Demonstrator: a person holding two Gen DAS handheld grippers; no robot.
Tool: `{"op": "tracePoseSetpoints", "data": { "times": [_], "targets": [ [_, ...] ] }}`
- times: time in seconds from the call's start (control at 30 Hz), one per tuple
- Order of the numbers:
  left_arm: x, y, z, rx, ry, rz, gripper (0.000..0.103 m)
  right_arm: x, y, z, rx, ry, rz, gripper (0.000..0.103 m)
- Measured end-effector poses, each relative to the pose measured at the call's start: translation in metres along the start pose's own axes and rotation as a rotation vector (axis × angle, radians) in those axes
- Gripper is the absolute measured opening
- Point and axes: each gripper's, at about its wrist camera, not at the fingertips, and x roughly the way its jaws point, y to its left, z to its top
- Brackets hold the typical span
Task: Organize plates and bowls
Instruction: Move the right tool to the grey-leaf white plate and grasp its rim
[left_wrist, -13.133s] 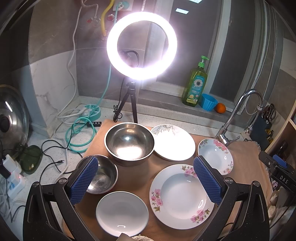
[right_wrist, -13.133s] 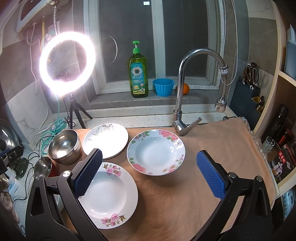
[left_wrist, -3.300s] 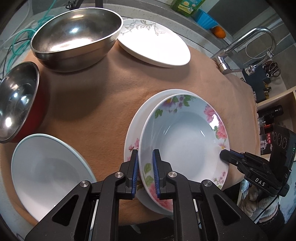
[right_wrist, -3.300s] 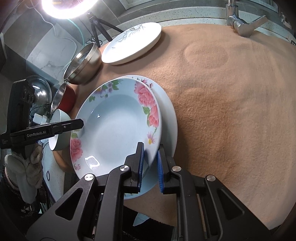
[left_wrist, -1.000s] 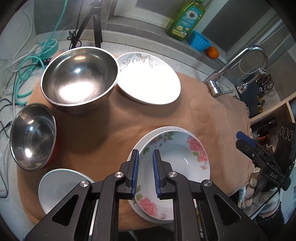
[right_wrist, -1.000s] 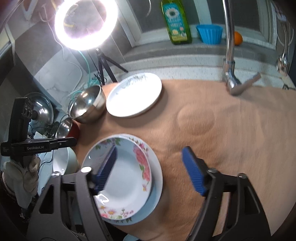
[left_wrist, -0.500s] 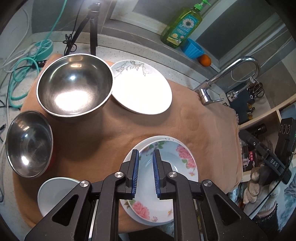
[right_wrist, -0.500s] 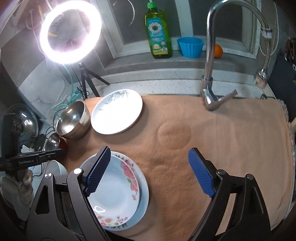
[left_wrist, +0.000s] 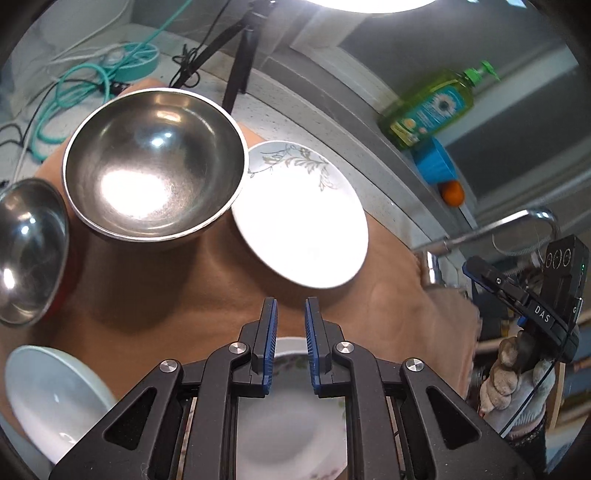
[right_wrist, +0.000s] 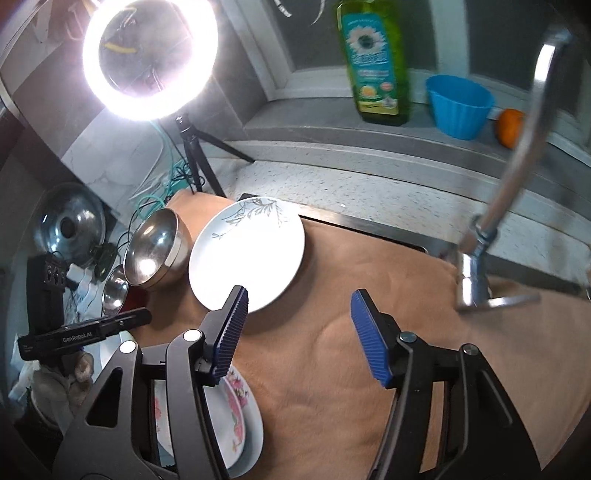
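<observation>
Jaws of the right gripper (right_wrist: 299, 332) have just been closing, empty, near the white leaf-patterned plate (right_wrist: 247, 254); the left gripper (left_wrist: 290, 345) is hovering clenched, empty, over 2 stacked floral plates (left_wrist: 291, 417).

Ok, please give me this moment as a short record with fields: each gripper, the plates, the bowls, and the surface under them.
left gripper: shut, nothing between the pads, above the cloth
right gripper: open, jaws have just been closing, nothing between them
floral plates: smaller one stacked on the larger, at the near edge
leaf-pattern plate: alone, beside the large steel bowl
large steel bowl: upright, empty
small steel bowl: left of the large one
plain white dish: near left corner
surface: brown cloth
</observation>
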Motion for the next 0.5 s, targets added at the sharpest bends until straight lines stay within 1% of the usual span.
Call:
{"op": "tracePoseSetpoints", "data": {
  "times": [0.03, 0.2, 0.27, 0.33, 0.5],
  "targets": [
    [0.004, -0.001, 0.0, -0.019, -0.004, 0.008, 0.013, 0.011, -0.003, 0.009, -0.01, 0.019, 0.024, 0.054],
    [0.024, -0.001, 0.004, -0.117, -0.015, 0.045, 0.013, 0.059, -0.006, 0.038, -0.059, 0.085, 0.098, 0.05],
    [0.029, -0.001, 0.005, -0.136, -0.025, 0.063, 0.013, 0.078, -0.009, 0.049, -0.064, 0.11, 0.124, 0.043],
    [0.035, 0.0, 0.008, -0.157, -0.038, 0.085, 0.013, 0.095, -0.013, 0.057, -0.066, 0.135, 0.149, 0.042],
    [0.045, 0.006, 0.014, -0.206, -0.05, 0.124, 0.013, 0.127, -0.02, 0.07, -0.068, 0.18, 0.171, 0.039]
  ]
}}
